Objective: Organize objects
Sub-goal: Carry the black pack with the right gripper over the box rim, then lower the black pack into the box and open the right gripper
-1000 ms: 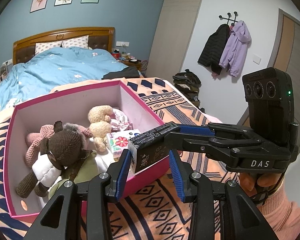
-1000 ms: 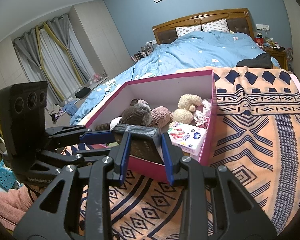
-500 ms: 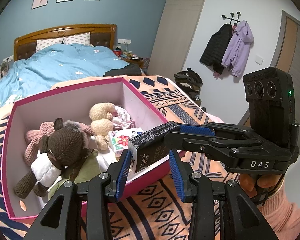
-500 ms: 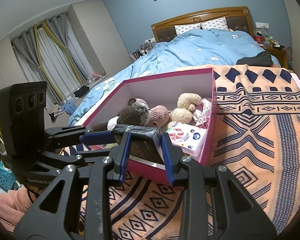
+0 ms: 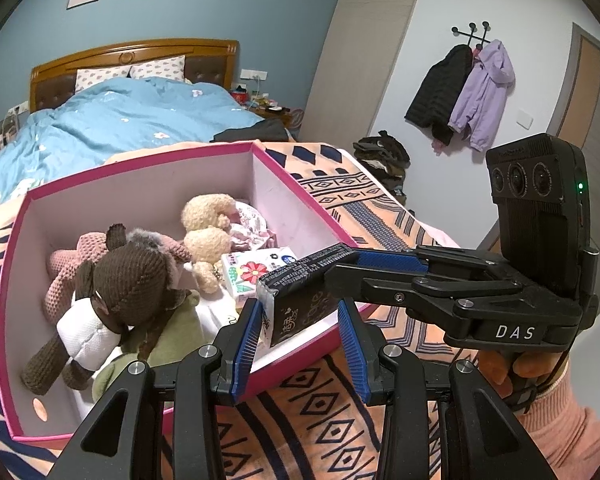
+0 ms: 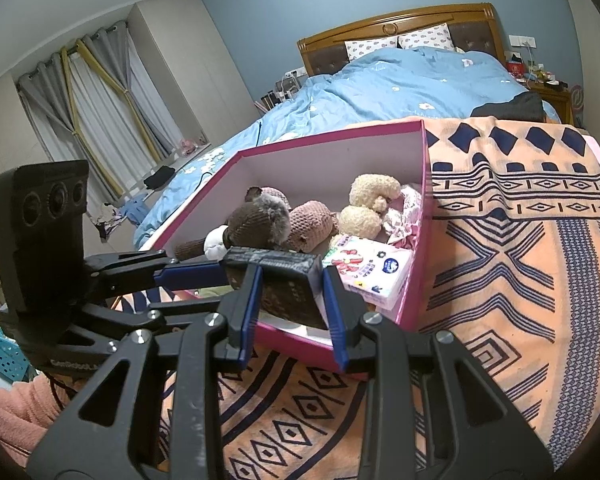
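To the far left of the left gripper [image 5: 298, 330], inside the pink box [image 5: 300, 204], lie a brown knitted doll [image 5: 128, 280] and a pink knitted toy [image 5: 66, 276]; nearer in, just left of the tips, sit a cream plush bear [image 5: 206, 228] and a flowered tissue pack [image 5: 252, 274]. Between the blue pads is the dark tissue pack [image 5: 300, 296], clamped at one end by the left gripper. Coming in from the right, the right gripper [image 6: 288, 292] is closed on the same pack's other end, so both tools grip it together over the box's near corner, above the rim. The box rests on a patterned orange blanket [image 5: 372, 200], which spreads right of and beneath both tools.

The step in hand looks like placing this pack in the box with the other things. The next move likely calls for carrying it forward past the near wall, lowering it beside the flowered pack, then parting both sets of jaws evenly so it drops flat instead of tipping off the rim.
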Demonstrator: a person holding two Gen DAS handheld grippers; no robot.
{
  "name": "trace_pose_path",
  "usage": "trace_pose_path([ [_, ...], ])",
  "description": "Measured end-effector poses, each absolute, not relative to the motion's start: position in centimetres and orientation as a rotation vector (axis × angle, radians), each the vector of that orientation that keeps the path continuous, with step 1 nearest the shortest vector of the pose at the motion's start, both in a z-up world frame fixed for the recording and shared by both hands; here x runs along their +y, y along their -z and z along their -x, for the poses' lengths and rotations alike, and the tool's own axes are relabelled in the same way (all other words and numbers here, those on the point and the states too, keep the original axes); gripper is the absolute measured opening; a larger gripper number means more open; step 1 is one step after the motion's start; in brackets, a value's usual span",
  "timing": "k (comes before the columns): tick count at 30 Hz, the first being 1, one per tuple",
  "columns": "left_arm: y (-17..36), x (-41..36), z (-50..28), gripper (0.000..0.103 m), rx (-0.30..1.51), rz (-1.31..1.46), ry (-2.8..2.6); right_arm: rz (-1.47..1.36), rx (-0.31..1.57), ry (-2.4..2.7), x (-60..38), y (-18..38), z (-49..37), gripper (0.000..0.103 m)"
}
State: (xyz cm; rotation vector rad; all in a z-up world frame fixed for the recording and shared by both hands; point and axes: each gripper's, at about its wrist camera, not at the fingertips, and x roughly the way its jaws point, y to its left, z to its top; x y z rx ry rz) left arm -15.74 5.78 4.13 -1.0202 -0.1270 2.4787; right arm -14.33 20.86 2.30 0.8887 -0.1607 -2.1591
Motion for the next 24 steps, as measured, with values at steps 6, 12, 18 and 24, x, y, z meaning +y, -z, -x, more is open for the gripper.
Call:
trace_pose_path([
  [6, -3.97, 5.76, 15.88, 0.039, -0.129, 1.028, -2.478, -0.899, -0.156, 2.159, 20.63, -2.11, 14.51, 0.034],
  [12, -3.67, 5.67, 16.08, 0.039, -0.131, 1.041, -2.477, -0.910, -0.151, 2.160, 20.45, -1.81, 14.74, 0.034],
  [18, -3.57, 5.63, 16.21, 0.039, -0.134, 1.052, -2.475, -0.920, -0.143, 2.163, 20.24, -1.62, 14.88, 0.034],
  [24, -3.19, 5.55, 16.51, 0.039, -0.137, 1.070, -2.471, -0.936, -0.130, 2.167, 19.93, -1.31, 15.29, 0.034],
])
